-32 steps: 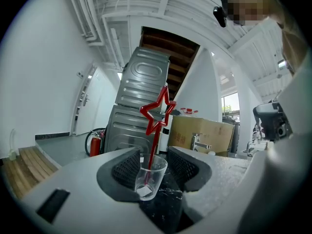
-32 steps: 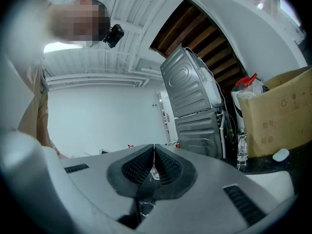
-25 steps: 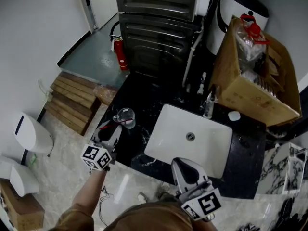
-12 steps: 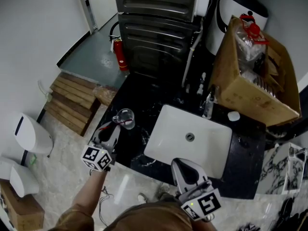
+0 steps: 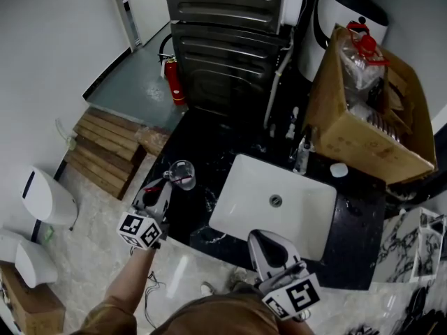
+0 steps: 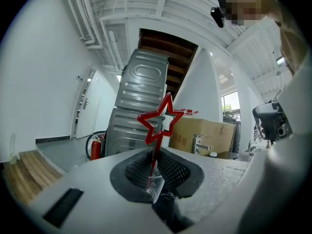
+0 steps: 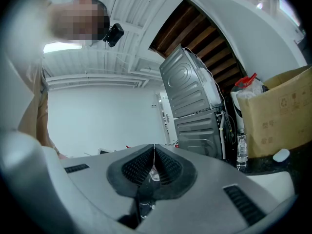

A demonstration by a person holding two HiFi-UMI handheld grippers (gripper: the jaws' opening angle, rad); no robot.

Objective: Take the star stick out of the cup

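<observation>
One gripper (image 6: 157,156) closing on star stick (image 6: 157,141)

The star stick (image 6: 161,122) is a thin red stem topped by an open five-point star outline (hollow inside). In the left gripper view it stands nearly upright, leaning slightly right. Its stem sits in the closing jaws of the left gripper (image 6: 156,156), with the pads against it. In the head view the cup (image 5: 181,172) is small, clear and upright on the black counter, just ahead of that gripper, with red showing at its rim.
</observation>
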